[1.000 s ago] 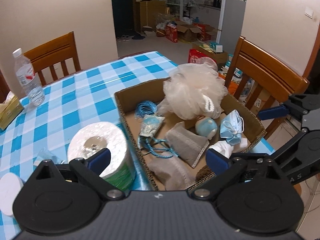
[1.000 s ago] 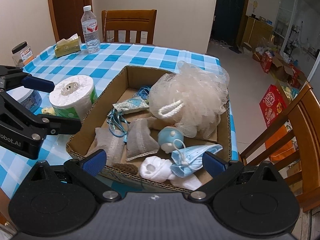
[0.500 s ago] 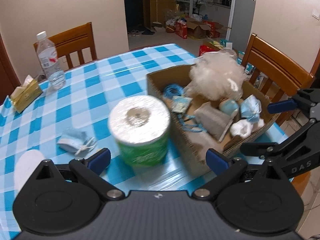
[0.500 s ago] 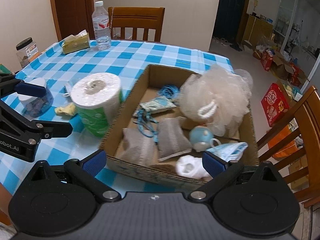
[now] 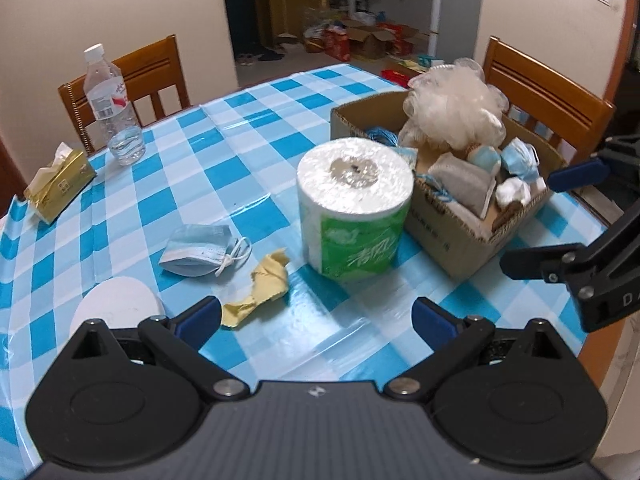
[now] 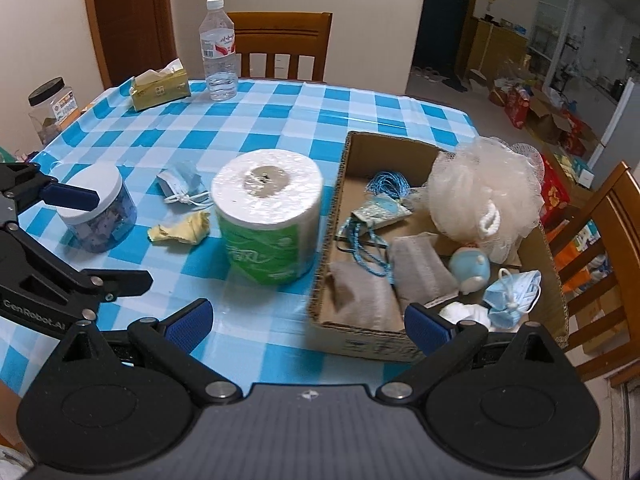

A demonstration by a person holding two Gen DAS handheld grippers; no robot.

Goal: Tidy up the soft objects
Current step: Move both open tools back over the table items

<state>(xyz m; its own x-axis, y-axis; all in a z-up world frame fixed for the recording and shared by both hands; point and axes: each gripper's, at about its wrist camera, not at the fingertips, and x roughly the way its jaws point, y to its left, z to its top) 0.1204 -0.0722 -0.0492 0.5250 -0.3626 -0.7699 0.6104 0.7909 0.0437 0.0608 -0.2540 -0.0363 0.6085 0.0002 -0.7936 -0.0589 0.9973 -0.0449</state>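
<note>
A cardboard box (image 5: 456,236) (image 6: 360,336) on the blue checked table holds a cream bath pouf (image 5: 452,108) (image 6: 484,196), grey pouches (image 6: 420,268), a blue plush (image 6: 470,266), a blue mask (image 6: 512,296), blue cord (image 6: 386,184) and a white ball. Left of it stand a toilet roll (image 5: 356,208) (image 6: 268,216), a crumpled yellow cloth (image 5: 260,284) (image 6: 180,232) and a folded blue mask (image 5: 200,250) (image 6: 182,182). My left gripper (image 5: 316,316) is open and empty, just short of the cloth. My right gripper (image 6: 306,320) is open and empty before the roll and box.
A water bottle (image 5: 112,108) (image 6: 218,52), a gold tissue pack (image 5: 56,184) (image 6: 160,84), a white-lidded jar (image 6: 98,208) and a black-lidded jar (image 6: 50,108) stand on the table. Wooden chairs (image 5: 548,96) (image 6: 280,44) surround it. The table edge is near on the right.
Both grippers have drawn back and swung left, away from over the box. The toilet roll, yellow cloth and loose mask now lie ahead of them. Both stay open.
</note>
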